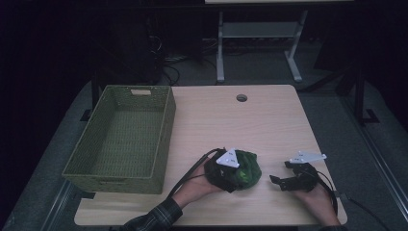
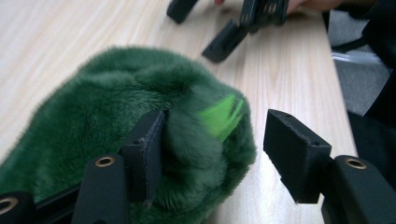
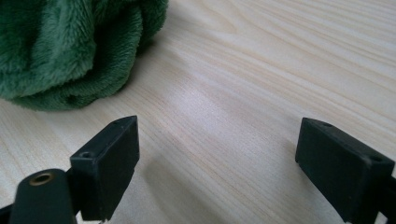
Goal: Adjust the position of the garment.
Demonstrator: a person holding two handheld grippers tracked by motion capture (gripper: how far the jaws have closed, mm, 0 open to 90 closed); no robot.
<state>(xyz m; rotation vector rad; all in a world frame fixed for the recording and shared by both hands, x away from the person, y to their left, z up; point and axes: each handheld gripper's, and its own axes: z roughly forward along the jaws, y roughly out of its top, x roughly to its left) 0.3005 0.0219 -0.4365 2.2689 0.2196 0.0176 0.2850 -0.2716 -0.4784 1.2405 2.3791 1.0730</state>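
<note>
Green plush toy (image 1: 243,169) lies on the surface (image 1: 231,120) near its front edge; the left hand-held gripper (image 2: 212,149) straddles it, jaws apart. Right hand-held gripper (image 3: 217,163) rests nearby, jaws apart and empty.

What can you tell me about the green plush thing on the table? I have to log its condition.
The green plush thing is a soft, bunched-up lump of dark green fleecy fabric with a bright lime-green patch showing in its folds. It lies on the wooden table, near the front edge, right of the woven basket. The left gripper is at it: one jaw presses into the fur, the other stands clear beside it. The right gripper is open and apart from it.
</note>
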